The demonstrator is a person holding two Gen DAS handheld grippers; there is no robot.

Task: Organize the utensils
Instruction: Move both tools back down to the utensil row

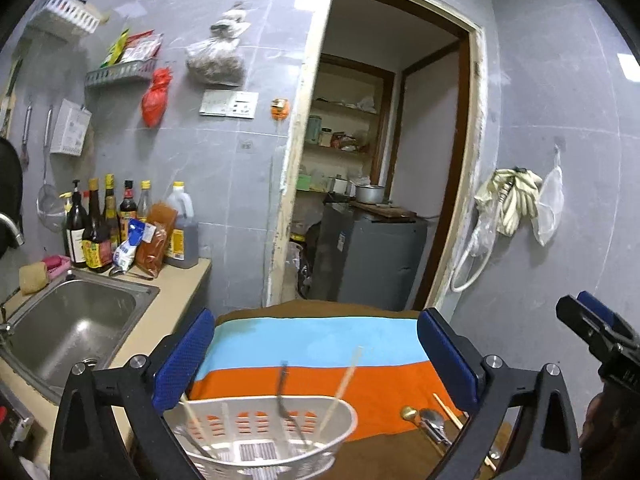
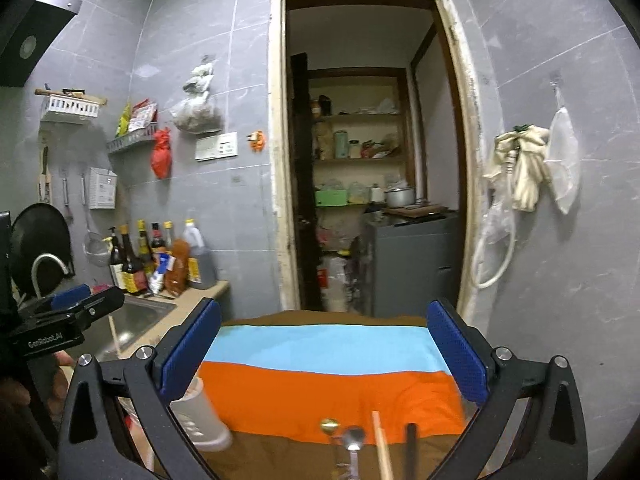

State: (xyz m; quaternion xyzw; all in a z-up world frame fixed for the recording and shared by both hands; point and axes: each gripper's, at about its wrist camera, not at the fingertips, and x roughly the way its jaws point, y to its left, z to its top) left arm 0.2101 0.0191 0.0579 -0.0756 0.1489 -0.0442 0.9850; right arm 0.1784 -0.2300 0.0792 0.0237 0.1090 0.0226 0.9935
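Left wrist view showed my left gripper (image 1: 316, 354) spread wide and empty above the white basket (image 1: 264, 436); my right gripper (image 2: 326, 350) gaped likewise. Loose spoons (image 1: 430, 420) lay beside; a careless reach could tip the basket.

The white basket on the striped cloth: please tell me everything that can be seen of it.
The white basket looks like plastic, with a rounded rim and rows of slots in its wall, through which the orange stripe of the cloth shows. It stands upright on the cloth near the sink. Inside, a pale chopstick, a dark utensil and another chopstick lean against its rim. Its lower part is cut off by the frame. Nothing grips it.
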